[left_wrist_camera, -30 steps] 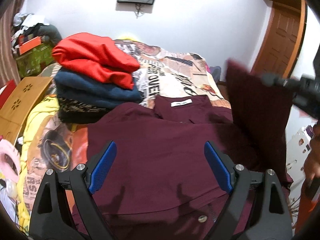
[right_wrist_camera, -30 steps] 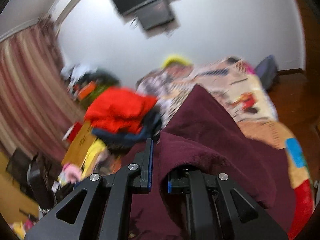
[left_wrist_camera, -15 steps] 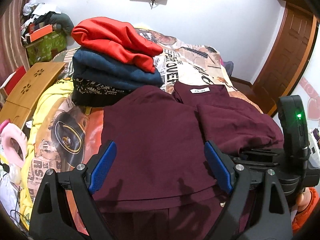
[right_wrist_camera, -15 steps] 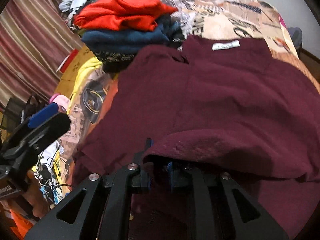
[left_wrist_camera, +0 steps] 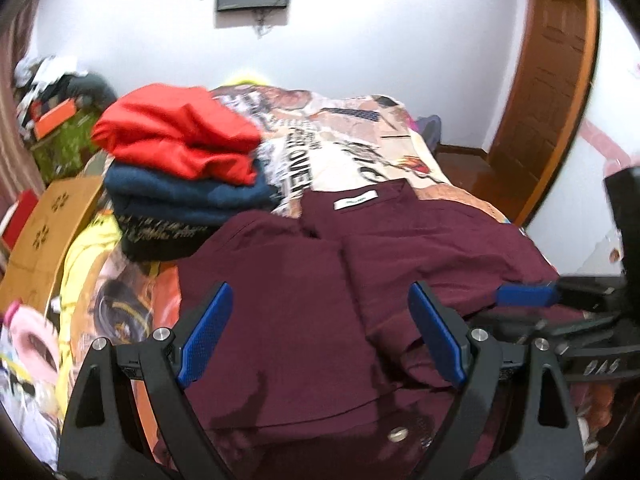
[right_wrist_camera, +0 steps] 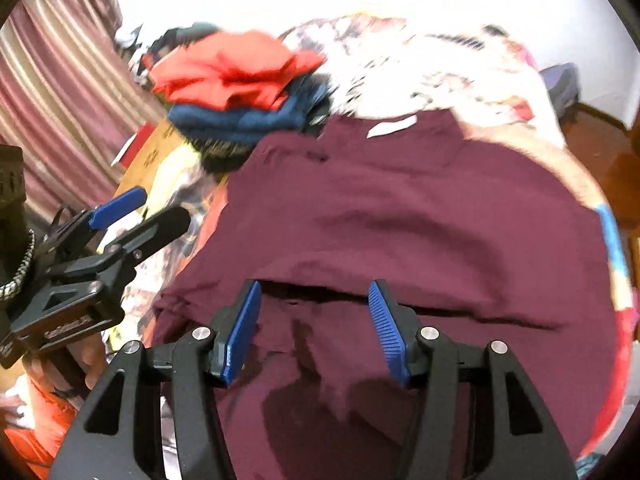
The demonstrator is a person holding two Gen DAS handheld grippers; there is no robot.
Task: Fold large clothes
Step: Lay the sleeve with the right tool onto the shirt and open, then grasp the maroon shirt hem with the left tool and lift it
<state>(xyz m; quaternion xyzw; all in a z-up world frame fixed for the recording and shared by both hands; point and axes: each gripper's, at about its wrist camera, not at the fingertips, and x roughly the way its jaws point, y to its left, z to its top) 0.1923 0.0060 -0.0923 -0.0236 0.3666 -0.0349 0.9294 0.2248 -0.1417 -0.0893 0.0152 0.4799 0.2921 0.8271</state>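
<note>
A large maroon shirt (left_wrist_camera: pixel 280 300) lies on the patterned bedspread (left_wrist_camera: pixel 352 152), its white collar label (left_wrist_camera: pixel 356 200) at the far end. Its right side is folded over onto the body (right_wrist_camera: pixel 400 208). My left gripper (left_wrist_camera: pixel 320 292) hovers open above the shirt's lower middle, with nothing between its blue pads. My right gripper (right_wrist_camera: pixel 315 286) is opening just above the folded edge, and its pads press on no cloth. In the left wrist view one right pad (left_wrist_camera: pixel 524 295) shows over the shirt's right edge. The left gripper (right_wrist_camera: pixel 148 210) shows in the right wrist view, off the shirt's left side.
A stack of folded clothes, red (left_wrist_camera: pixel 180 136) on navy (left_wrist_camera: pixel 180 196) on black, sits just left of the collar. A wooden lap table (left_wrist_camera: pixel 44 232) and clutter lie at the left. A wooden door (left_wrist_camera: pixel 552 80) stands at the right and a striped curtain (right_wrist_camera: pixel 60 100) hangs at the left.
The right gripper carried the shirt's raised right side down and over onto the body, then let go as its jaws opened. The left gripper stayed open above the shirt.
</note>
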